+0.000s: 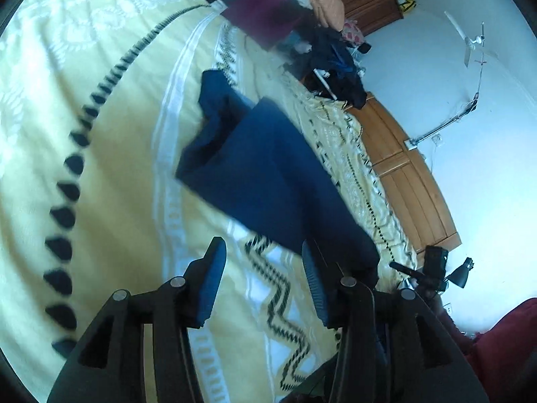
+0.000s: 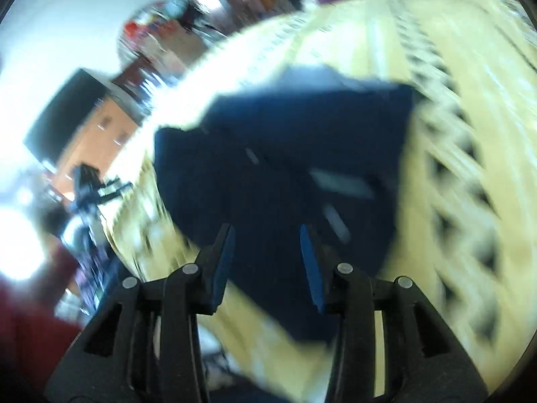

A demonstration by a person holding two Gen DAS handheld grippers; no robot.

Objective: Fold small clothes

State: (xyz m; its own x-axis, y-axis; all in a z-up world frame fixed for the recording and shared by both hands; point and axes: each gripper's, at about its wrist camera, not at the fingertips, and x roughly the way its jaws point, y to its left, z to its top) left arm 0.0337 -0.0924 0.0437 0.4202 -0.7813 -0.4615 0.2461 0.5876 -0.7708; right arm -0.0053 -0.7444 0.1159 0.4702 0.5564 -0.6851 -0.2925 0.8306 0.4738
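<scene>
A yellow patterned bedspread (image 1: 110, 127) covers the bed, with a wooden headboard (image 1: 406, 168) and pale wall (image 1: 470, 67) beyond it and a heap of clothes (image 1: 302, 10) at the far end. The left gripper (image 1: 263, 258) hangs with jaws apart, empty; the navy garment (image 1: 268, 168) lies flat just ahead, bare spread to its left. The right gripper (image 2: 266, 235), jaws also spread, hovers over the same garment (image 2: 285, 154); this view is blurred.

One navy garment (image 1: 268, 168), one yellow patterned bedspread (image 1: 117, 134), two claws, one ceiling fan (image 1: 470, 42).
</scene>
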